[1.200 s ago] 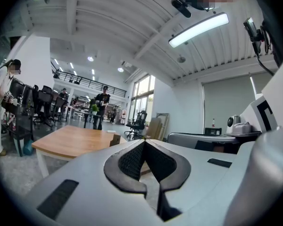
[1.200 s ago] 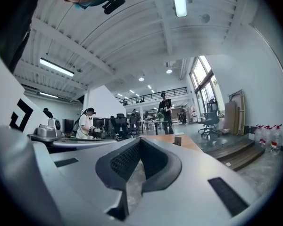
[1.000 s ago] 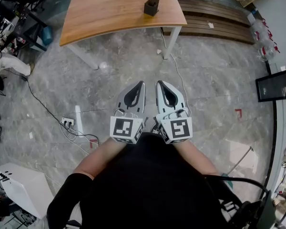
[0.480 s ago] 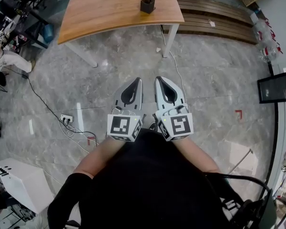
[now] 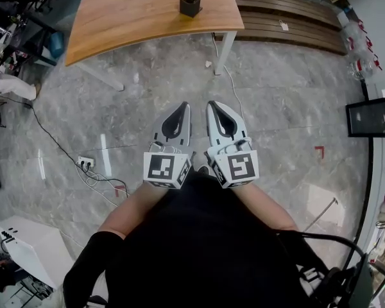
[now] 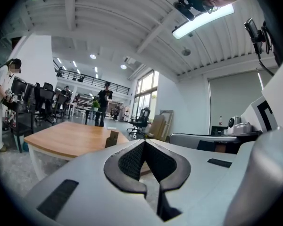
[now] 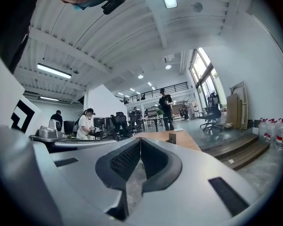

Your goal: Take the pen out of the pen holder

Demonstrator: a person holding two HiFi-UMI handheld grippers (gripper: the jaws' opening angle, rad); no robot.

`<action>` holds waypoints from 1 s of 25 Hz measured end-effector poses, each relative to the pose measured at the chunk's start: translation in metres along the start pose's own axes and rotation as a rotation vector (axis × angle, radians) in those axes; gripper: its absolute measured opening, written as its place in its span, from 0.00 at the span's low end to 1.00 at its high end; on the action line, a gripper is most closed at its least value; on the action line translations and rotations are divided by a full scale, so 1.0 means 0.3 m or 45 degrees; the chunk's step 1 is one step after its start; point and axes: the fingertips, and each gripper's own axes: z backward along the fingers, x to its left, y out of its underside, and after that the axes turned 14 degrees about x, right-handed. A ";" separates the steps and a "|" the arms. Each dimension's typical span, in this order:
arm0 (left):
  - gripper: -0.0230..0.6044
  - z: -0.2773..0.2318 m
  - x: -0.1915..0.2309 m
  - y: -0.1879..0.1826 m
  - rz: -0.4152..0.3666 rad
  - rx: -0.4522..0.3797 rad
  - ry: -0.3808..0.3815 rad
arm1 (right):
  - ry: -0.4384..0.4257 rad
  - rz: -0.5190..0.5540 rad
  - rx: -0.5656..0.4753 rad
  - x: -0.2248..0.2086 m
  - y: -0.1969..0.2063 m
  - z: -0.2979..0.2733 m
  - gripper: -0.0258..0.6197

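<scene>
The dark pen holder (image 5: 191, 0) stands upright near the far right part of the wooden table (image 5: 128, 15); I cannot make out a pen in it. Both grippers are held side by side close to the person's body, over the floor and well short of the table. The left gripper (image 5: 184, 106) is shut with nothing between its jaws, and so is the right gripper (image 5: 213, 105). In the left gripper view the holder (image 6: 112, 139) shows small on the table (image 6: 61, 138) beyond the closed tips (image 6: 144, 142). In the right gripper view the holder (image 7: 172, 138) sits right of the closed tips (image 7: 140, 138).
A power strip (image 5: 86, 163) with trailing cables lies on the stone floor at left. A white box (image 5: 19, 249) stands lower left, wooden steps (image 5: 289, 18) run behind the table, and a dark screen (image 5: 372, 114) is at right. People (image 6: 104, 102) and office chairs are far behind.
The table and holder have slid up and to the left in the head view. Both grippers stay shut, side by side, and sit slightly higher in the frame.
</scene>
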 end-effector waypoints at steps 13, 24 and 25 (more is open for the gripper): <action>0.05 -0.537 0.415 -0.159 0.003 0.063 0.110 | 0.065 -0.047 0.078 -0.191 -0.128 -0.629 0.06; 0.05 -0.836 0.730 -0.295 0.017 0.117 0.144 | 0.124 -0.100 0.096 -0.302 -0.278 -1.064 0.06; 0.05 -0.857 0.742 -0.295 0.017 0.127 0.144 | 0.125 -0.104 0.101 -0.316 -0.281 -1.089 0.06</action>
